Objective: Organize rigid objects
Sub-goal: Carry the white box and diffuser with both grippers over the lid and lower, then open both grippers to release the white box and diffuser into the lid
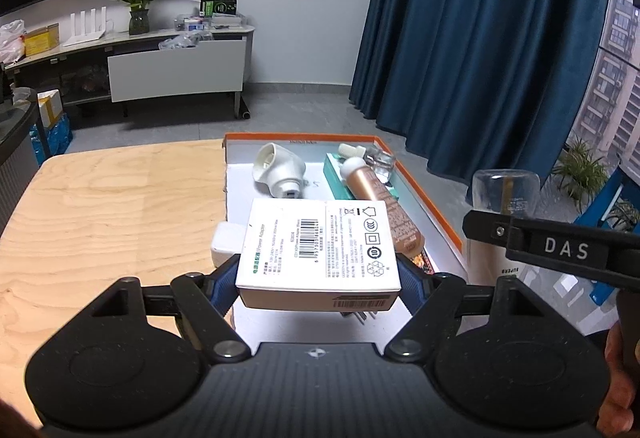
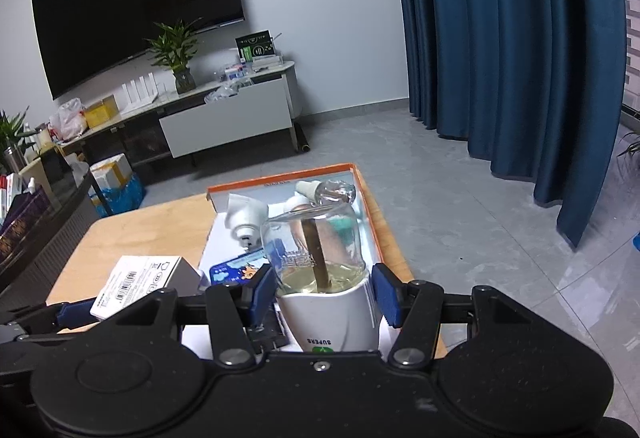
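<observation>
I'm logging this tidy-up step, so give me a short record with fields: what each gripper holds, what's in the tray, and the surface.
left gripper: jaws shut on white adapter box
right gripper: liquid bottle between the jaws; grip unclear
tray: orange-rimmed, holds white plastic fitting, copper tube, small glass bottle
surface: wooden table

surface: light wooden table (image 1: 100, 198) | on it: orange-rimmed tray (image 1: 436, 214), right side, holding items
</observation>
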`<state>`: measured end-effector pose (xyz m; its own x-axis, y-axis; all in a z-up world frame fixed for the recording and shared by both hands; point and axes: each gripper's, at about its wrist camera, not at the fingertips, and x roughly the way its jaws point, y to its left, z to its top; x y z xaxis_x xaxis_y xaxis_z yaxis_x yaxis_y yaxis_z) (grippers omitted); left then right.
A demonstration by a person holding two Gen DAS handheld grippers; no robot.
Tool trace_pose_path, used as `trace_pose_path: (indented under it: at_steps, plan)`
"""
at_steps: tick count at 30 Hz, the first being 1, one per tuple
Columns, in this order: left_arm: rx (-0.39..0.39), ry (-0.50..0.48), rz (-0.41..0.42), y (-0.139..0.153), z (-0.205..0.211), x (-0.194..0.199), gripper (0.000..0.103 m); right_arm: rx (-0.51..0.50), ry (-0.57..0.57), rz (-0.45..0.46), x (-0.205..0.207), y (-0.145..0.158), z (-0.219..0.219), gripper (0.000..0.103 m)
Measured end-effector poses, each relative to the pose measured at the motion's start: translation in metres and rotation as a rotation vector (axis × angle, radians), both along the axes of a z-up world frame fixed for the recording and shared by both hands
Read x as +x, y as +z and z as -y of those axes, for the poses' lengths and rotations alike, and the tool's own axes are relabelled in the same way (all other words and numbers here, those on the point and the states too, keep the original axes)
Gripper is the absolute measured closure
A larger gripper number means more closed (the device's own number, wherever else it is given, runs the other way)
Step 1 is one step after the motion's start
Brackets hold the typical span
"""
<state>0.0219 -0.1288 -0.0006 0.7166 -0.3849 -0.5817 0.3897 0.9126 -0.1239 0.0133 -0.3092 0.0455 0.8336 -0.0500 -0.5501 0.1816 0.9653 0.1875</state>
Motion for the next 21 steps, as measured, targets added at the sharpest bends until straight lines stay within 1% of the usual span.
trace_pose_path:
  at_steps: [6,9,11,12,14,16,19,21]
  plan:
    - [0.012,-0.009,-0.012,-0.004,0.005,0.002,0.024,-0.013,0.012,-0.023,0.005,-0.005,0.001,0.038]
    - [0.019,-0.018,-0.019,-0.006,0.01,0.005,0.024,-0.024,0.017,-0.048,0.014,-0.008,0.001,0.038]
    - [0.023,-0.027,-0.023,-0.009,0.013,0.008,0.024,-0.01,0.039,-0.066,0.022,-0.011,0.004,0.036]
    - [0.027,-0.03,-0.029,-0.011,0.015,0.01,0.024,0.011,0.053,-0.07,0.026,-0.012,0.007,0.034]
    - [0.027,-0.036,-0.039,-0.014,0.017,0.014,0.024,0.072,0.071,-0.044,0.028,-0.011,0.014,0.024]
    - [0.032,-0.042,-0.048,-0.017,0.019,0.014,0.024,0.096,0.065,-0.02,0.026,-0.007,0.021,0.024]
    - [0.033,-0.045,-0.064,-0.022,0.019,0.015,0.024,0.062,0.021,-0.003,0.019,-0.001,0.024,0.024]
    - [0.03,-0.051,-0.072,-0.024,0.021,0.016,0.024,0.068,0.016,0.01,0.013,0.003,0.027,0.023]
